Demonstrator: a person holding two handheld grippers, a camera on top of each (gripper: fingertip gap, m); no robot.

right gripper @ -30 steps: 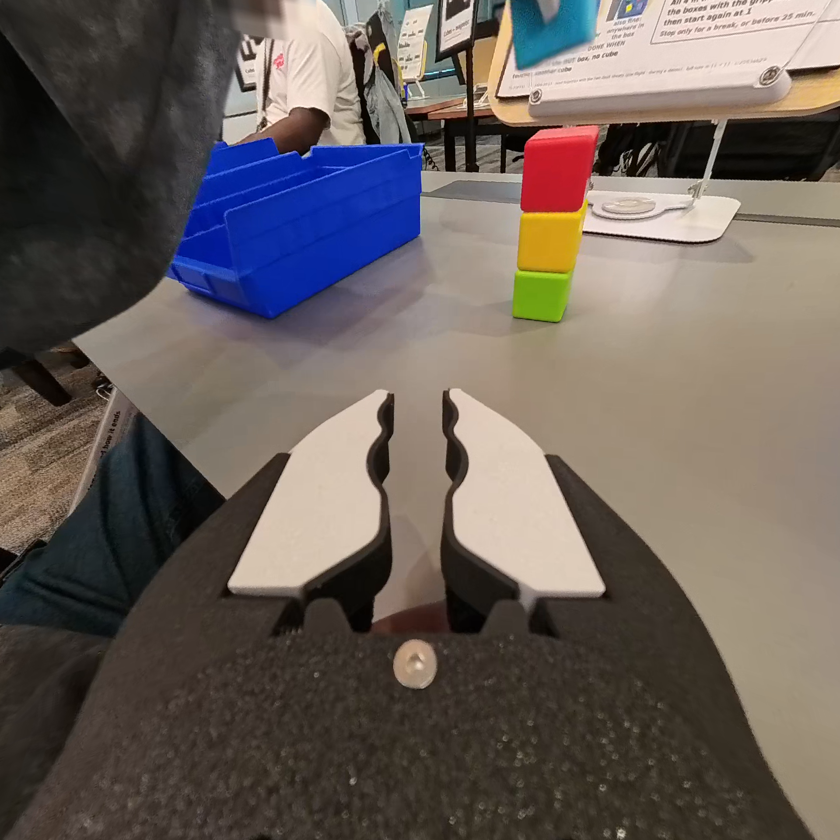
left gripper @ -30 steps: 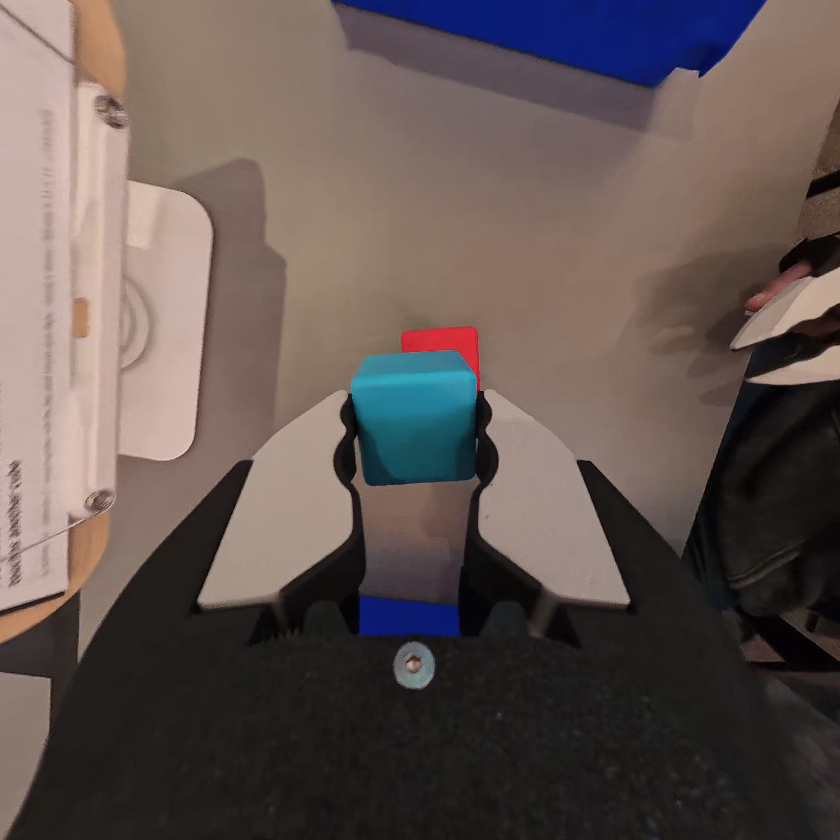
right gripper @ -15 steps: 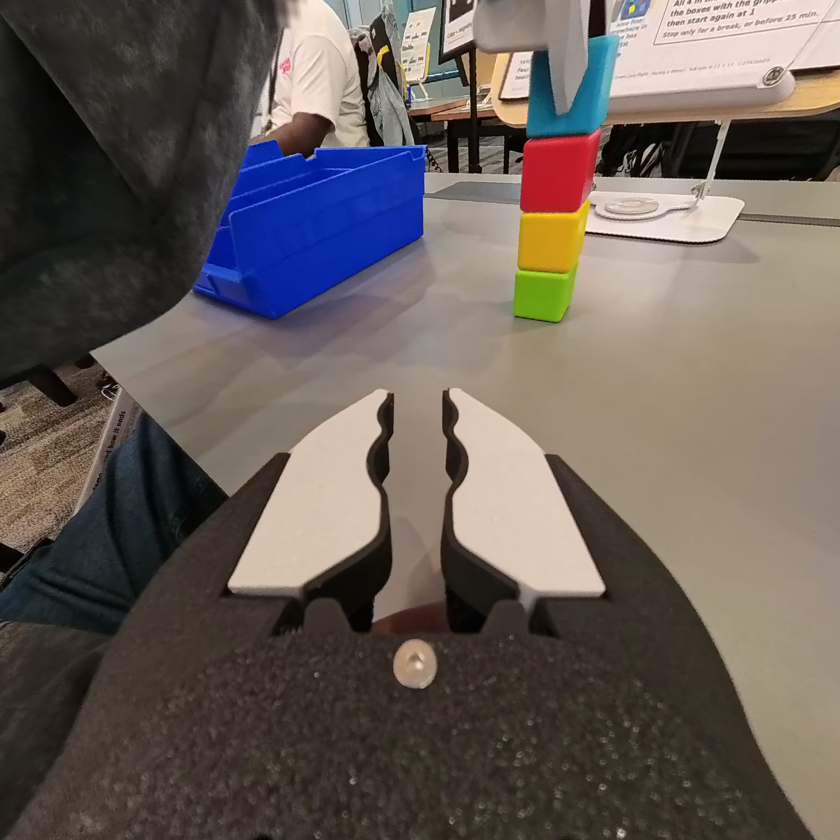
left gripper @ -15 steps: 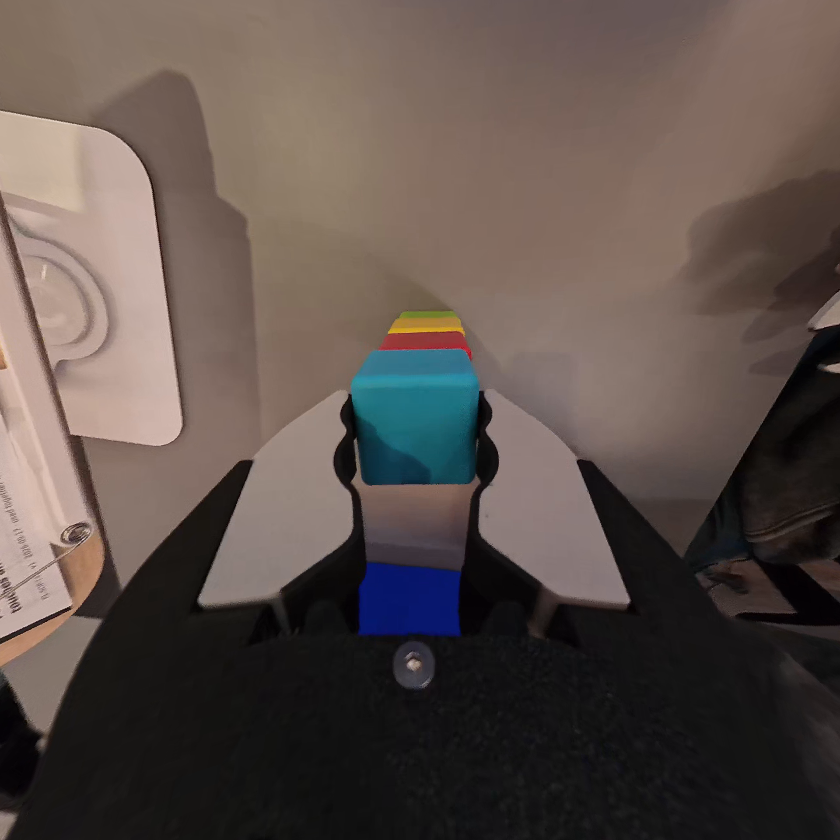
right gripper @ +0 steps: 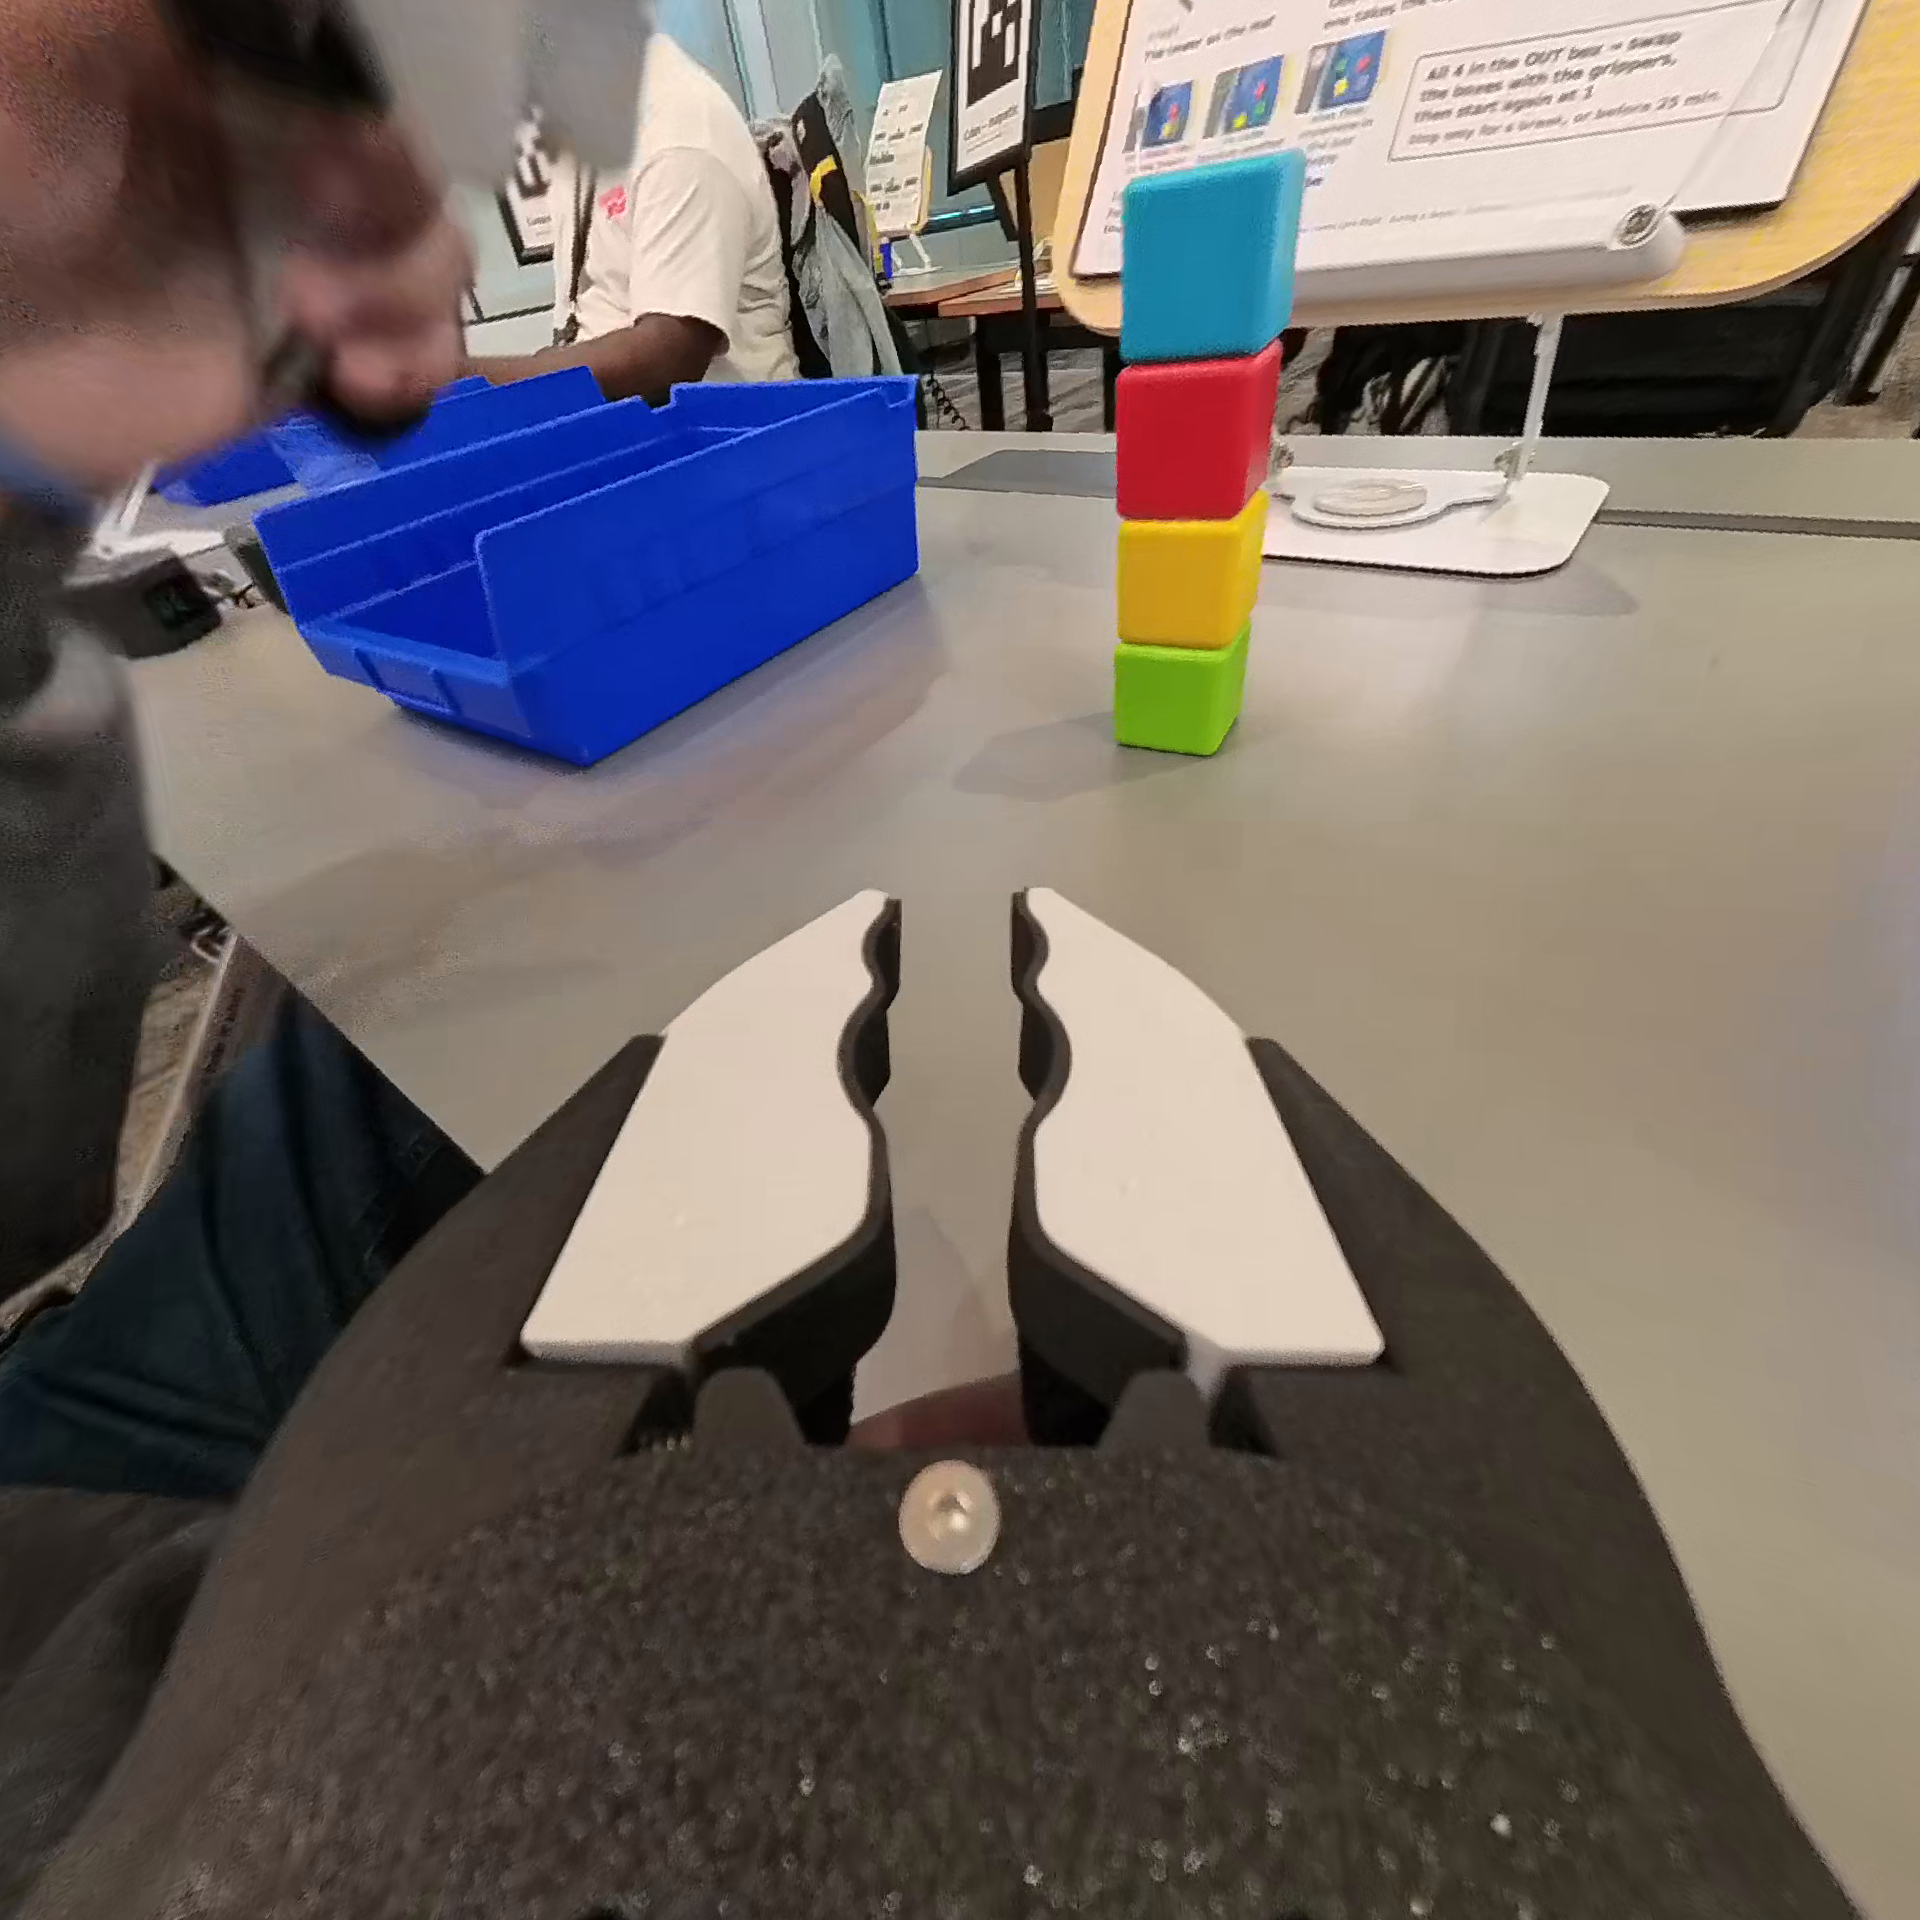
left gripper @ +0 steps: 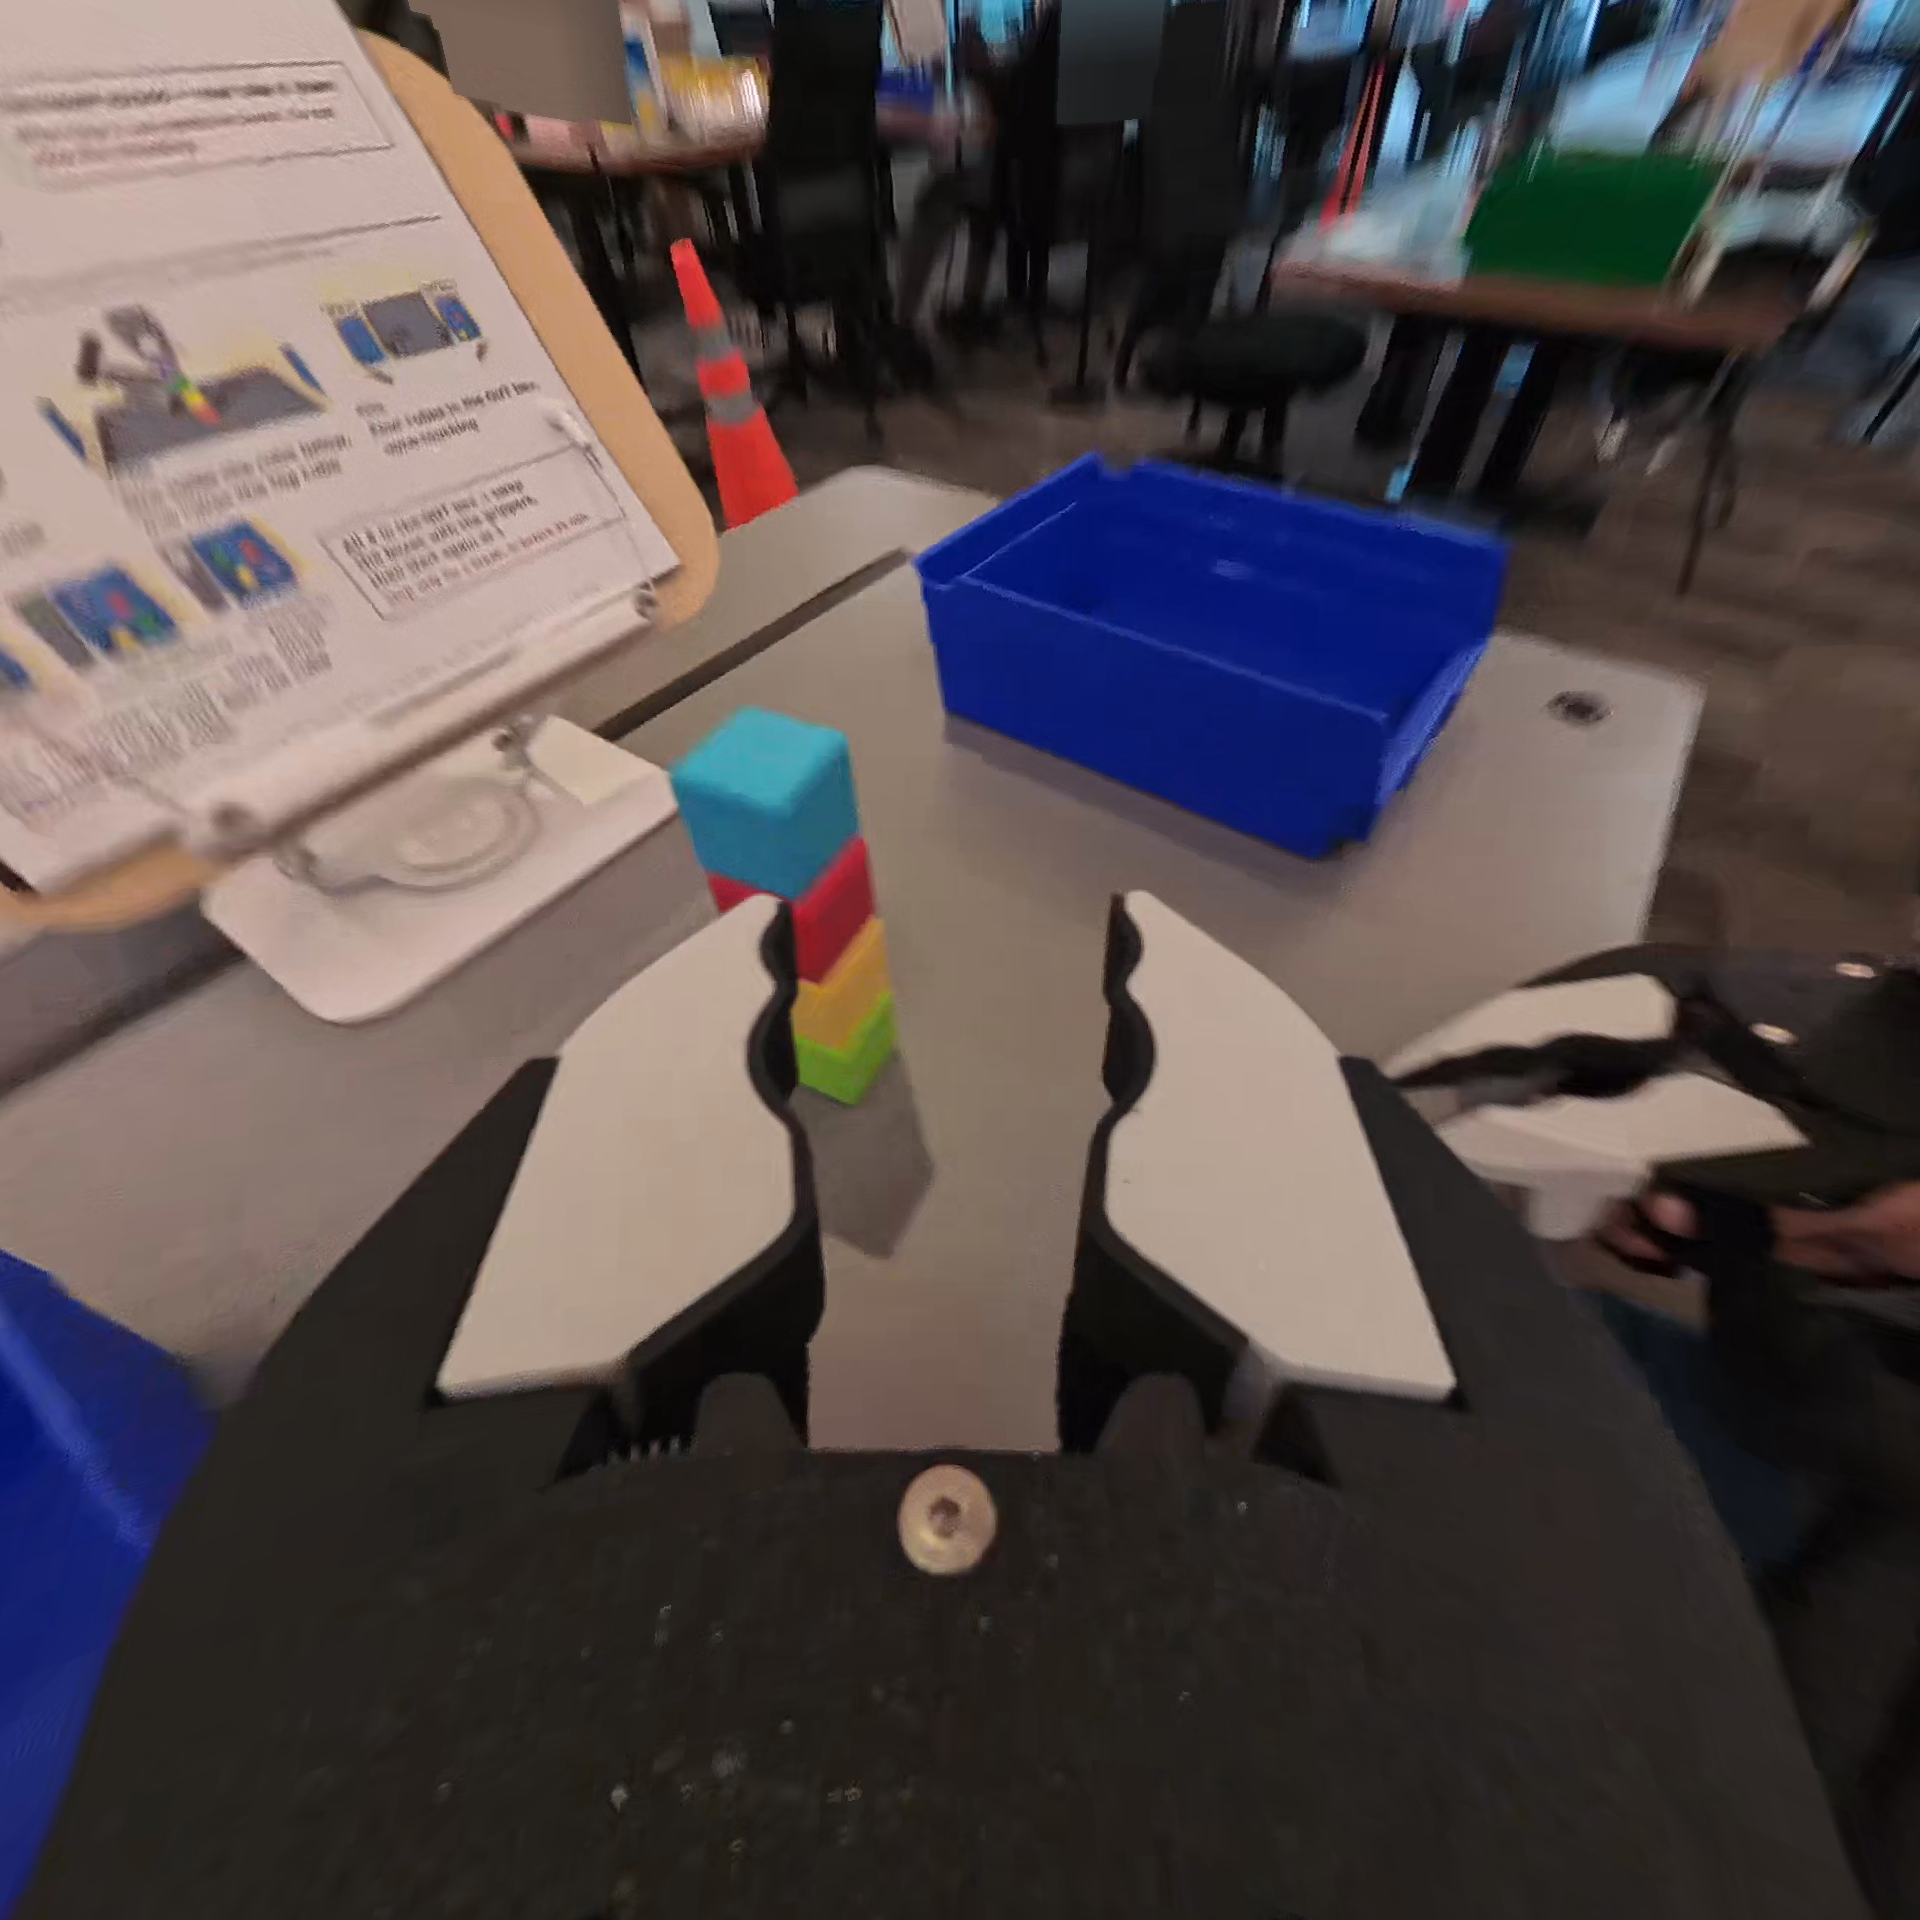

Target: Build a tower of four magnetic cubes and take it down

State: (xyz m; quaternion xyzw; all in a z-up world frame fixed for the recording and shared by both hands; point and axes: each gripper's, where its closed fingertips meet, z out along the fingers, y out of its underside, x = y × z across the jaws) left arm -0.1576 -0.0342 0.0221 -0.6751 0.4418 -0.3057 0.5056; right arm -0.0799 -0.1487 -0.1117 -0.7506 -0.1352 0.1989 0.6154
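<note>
A tower of four cubes stands on the grey table (right gripper: pixel 1455 831): teal cube (right gripper: pixel 1205 260) on top, then red cube (right gripper: pixel 1195 431), yellow cube (right gripper: pixel 1190 571) and green cube (right gripper: pixel 1179 696) at the bottom. In the left wrist view the teal cube (left gripper: pixel 764 810) tops the same tower, partly behind my left finger. My left gripper (left gripper: pixel 945 914) is open and empty, drawn back and above the tower. My right gripper (right gripper: pixel 956 909) is empty, its jaws nearly together, low over the table's near edge; it also shows at the right of the left wrist view (left gripper: pixel 1558 1101).
A blue bin (right gripper: pixel 582 603) stands left of the tower; it shows in the left wrist view (left gripper: pixel 1195 665) behind it. An instruction board on a white stand (left gripper: pixel 436 883) is behind the tower. Another blue bin's corner (left gripper: pixel 62 1455) is near left. An orange cone (left gripper: pixel 727 405) stands beyond the table.
My left gripper set the teal cube on the red cube, opened, and pulled up and back from the tower. The right gripper has barely moved.
</note>
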